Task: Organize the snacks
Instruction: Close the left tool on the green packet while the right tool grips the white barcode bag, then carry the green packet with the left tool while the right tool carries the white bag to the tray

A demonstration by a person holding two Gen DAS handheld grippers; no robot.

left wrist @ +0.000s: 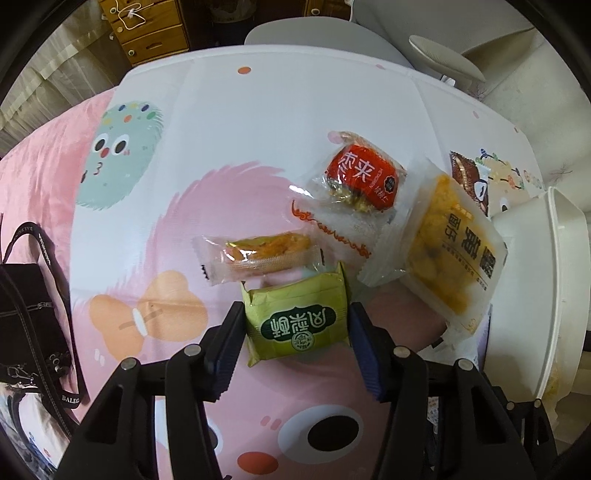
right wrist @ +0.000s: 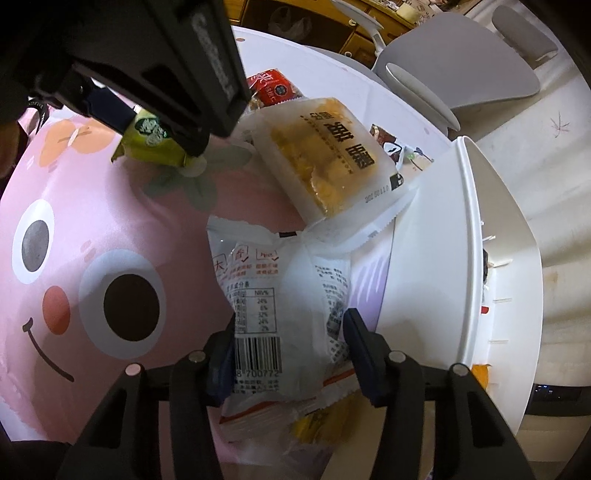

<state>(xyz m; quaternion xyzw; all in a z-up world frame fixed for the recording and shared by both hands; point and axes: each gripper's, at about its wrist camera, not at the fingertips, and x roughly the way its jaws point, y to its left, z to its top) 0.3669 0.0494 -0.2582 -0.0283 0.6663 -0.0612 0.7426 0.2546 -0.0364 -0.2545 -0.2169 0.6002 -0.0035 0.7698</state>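
Though clamped, green packet (left wrist: pixel 297 317) upright

A wooden drawer chest (left wrist: pixel 147 29) stands at upper left, a pale grey chair (left wrist: pixel 388 33) at top centre, dim indoor light.

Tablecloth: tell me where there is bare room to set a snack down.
Free: the tablecloth between the green monster print and the red packet, and the far stretch toward the chair. Crowded: the near right, where the green packet, clear-wrapped cake, yellow snack pack and white bin cluster.
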